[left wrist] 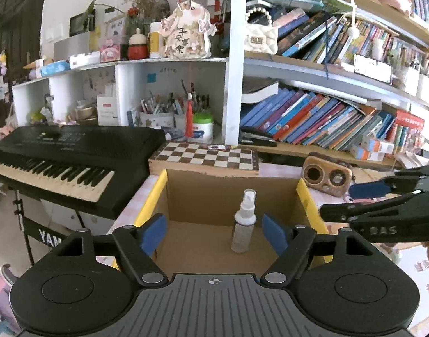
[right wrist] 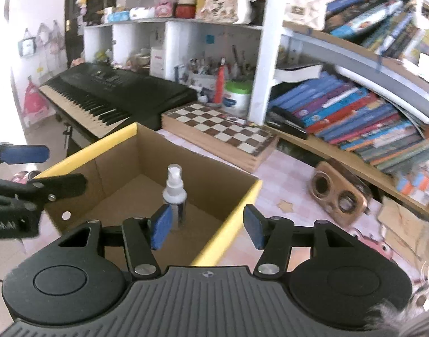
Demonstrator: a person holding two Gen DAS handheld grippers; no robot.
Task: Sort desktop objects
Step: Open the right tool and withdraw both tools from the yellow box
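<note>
Keyboard far left, chessboard behind the box. Left gripper released, nothing between the pads, hanging over the cardboard box. Spray bottle stands upright on the box floor, long axis vertical, nozzle up. Right gripper also released and empty, over the box's right wall. Drop-off step looks done; the next move likely calls for reaching another item, maybe the wooden speaker at right.
</note>
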